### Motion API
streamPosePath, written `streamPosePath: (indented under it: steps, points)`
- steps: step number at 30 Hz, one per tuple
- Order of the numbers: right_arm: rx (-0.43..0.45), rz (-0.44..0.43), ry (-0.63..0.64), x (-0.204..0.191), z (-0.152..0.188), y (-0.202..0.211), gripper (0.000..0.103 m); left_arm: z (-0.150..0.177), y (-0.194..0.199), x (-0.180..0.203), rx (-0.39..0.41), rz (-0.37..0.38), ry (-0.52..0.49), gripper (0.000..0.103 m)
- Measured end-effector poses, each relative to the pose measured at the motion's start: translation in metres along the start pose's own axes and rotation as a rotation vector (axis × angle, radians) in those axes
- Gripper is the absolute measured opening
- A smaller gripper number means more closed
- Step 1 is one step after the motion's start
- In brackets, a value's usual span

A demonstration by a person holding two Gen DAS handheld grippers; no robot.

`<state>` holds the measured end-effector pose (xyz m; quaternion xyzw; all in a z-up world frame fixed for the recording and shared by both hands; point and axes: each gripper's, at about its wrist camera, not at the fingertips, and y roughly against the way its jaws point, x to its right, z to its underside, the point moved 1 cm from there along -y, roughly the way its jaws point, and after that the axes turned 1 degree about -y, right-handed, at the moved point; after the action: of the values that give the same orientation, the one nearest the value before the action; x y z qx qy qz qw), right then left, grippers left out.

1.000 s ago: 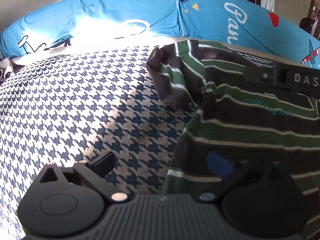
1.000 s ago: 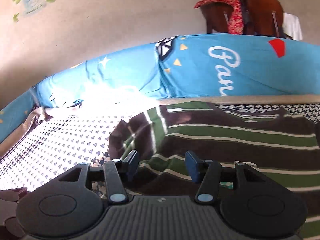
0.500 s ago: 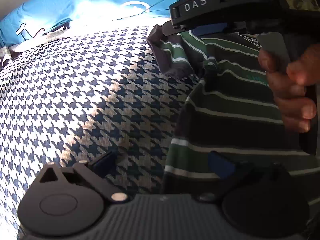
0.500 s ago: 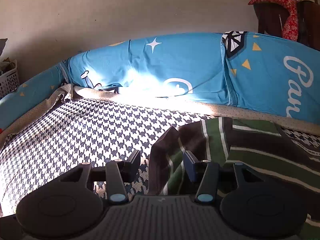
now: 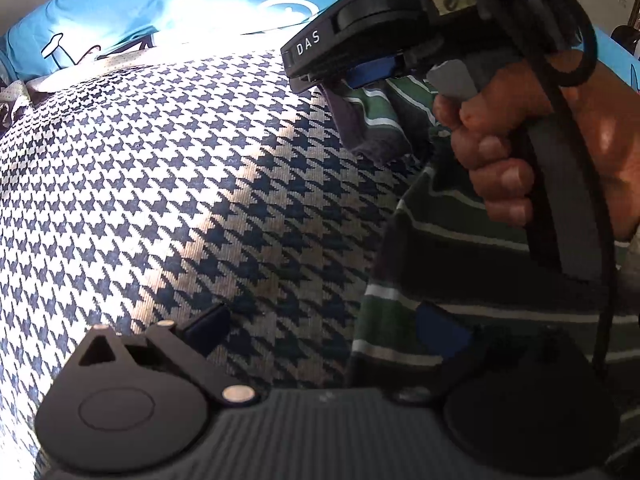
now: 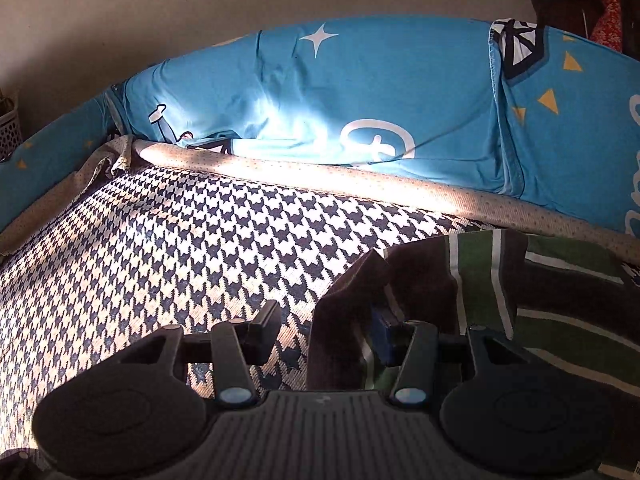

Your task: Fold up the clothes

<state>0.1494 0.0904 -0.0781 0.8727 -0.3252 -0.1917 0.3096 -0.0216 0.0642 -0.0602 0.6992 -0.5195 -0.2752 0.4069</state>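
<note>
A brown and green striped shirt (image 5: 420,260) lies flat on the right of the bed, its sleeve (image 5: 372,120) bunched toward the far left corner. My left gripper (image 5: 324,332) is open wide, straddling the shirt's near left edge, one finger over the bed cover and one over the cloth. My right gripper (image 6: 324,334) is open, low at the sleeve (image 6: 420,272), whose dark cuff edge stands between its fingers. In the left wrist view a hand (image 5: 520,140) holds that gripper above the sleeve.
A navy and white houndstooth cover (image 5: 160,180) spreads left of the shirt. Blue printed cushions (image 6: 360,92) and a beige dotted edge (image 6: 320,176) line the far side under a wall. A chair with red cloth (image 6: 580,0) stands at the back right.
My right gripper has swung left and come down from over the shirt's body to the sleeve's cuff. My left gripper has shifted slightly and stays open at the shirt's edge.
</note>
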Motion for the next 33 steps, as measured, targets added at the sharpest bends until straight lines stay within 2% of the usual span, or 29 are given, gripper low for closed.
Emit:
streamPosePath:
  steps: [3,5,8,11,15,18,22,25,27,29,33]
  points:
    - [-0.023,0.015,-0.016,0.002,0.000,-0.009,0.044,-0.001,-0.001,-0.002,-0.001,0.004,0.003,0.103]
    - [-0.027,0.019,-0.034,0.005,0.001,-0.013,0.024,-0.001,-0.002,-0.003,-0.002,0.004,0.003,0.103]
    - [-0.009,0.015,-0.047,0.008,0.000,-0.013,0.010,-0.001,-0.002,-0.003,-0.002,0.005,0.004,0.103]
    - [0.038,-0.011,-0.044,0.005,-0.002,-0.009,0.009,-0.001,-0.001,-0.004,-0.002,0.006,0.005,0.103]
    - [0.149,-0.048,-0.038,-0.007,-0.017,0.002,0.009,-0.002,0.000,-0.006,0.001,0.009,0.017,0.103]
    - [0.236,-0.088,-0.106,-0.006,-0.031,0.008,0.009,-0.002,-0.001,-0.007,0.001,0.004,0.018,0.103]
    - [0.251,-0.131,-0.168,0.001,-0.034,0.002,0.010,-0.002,-0.001,-0.004,-0.001,-0.008,0.011,0.103]
    - [0.212,-0.134,-0.155,-0.001,-0.033,-0.004,0.014,-0.002,-0.001,-0.002,-0.003,-0.018,0.009,0.103]
    - [0.211,-0.145,-0.145,-0.001,-0.032,-0.003,0.021,-0.002,-0.001,0.000,-0.002,-0.021,0.007,0.103]
    - [0.224,-0.164,-0.139,-0.002,-0.033,0.002,0.021,-0.002,-0.001,0.002,-0.002,-0.022,0.006,0.103]
    - [0.240,-0.124,-0.113,0.001,-0.034,0.017,0.021,-0.003,0.001,-0.001,0.001,-0.012,0.022,0.103]
